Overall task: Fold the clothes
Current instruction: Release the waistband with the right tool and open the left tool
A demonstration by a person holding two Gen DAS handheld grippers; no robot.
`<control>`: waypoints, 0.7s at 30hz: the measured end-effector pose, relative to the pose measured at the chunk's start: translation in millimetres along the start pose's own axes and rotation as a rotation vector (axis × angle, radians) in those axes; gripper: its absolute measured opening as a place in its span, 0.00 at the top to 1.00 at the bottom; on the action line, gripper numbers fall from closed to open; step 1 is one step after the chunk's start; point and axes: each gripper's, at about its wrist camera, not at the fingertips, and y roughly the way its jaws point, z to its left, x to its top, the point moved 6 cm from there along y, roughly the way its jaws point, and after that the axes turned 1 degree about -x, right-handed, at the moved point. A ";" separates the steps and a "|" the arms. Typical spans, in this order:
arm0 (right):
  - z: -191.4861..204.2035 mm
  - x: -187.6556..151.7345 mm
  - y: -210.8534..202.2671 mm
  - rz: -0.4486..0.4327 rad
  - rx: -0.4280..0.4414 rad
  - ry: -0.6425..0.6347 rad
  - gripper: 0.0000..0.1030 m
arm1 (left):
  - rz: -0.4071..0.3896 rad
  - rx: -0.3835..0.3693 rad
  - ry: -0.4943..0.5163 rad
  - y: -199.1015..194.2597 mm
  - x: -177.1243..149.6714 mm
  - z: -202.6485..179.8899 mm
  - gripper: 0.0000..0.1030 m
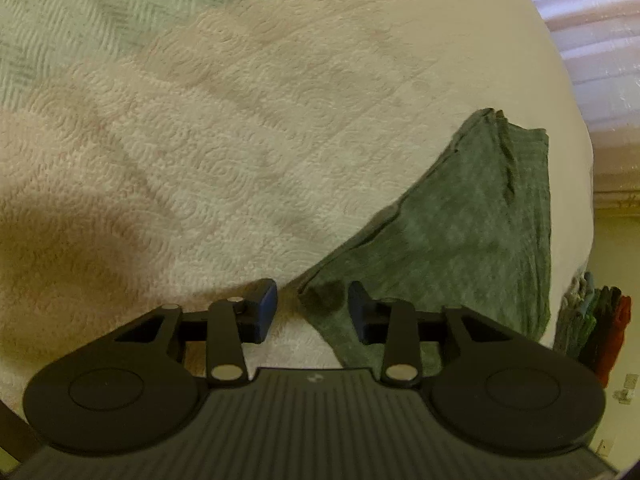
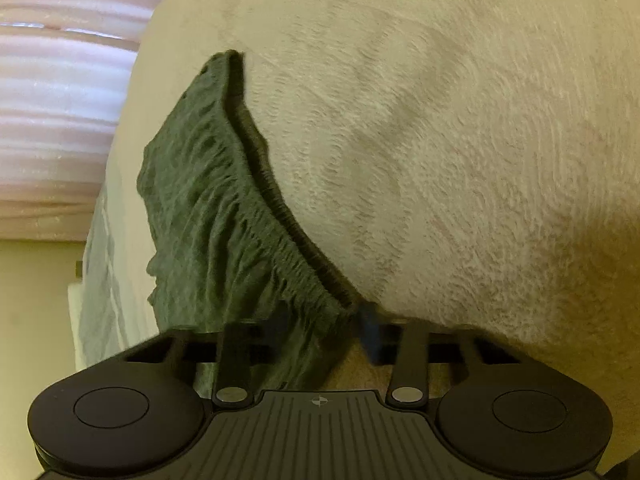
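While the green garment (image 1: 460,232) lies along the bed's (image 1: 240,128) side edge, near its corner, the left gripper (image 1: 312,306) straddles one corner of it, jaws apart with cloth between but not pinched. The right gripper (image 2: 320,324) looks clamped on the gathered waistband end, though blur hides the pads. Two held corners would let the fold travel evenly.
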 end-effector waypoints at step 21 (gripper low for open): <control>81.6 -5.3 -23.5 -0.163 -0.347 -0.641 0.53 | -0.183 0.176 0.564 -35.0 10.4 -80.7 0.96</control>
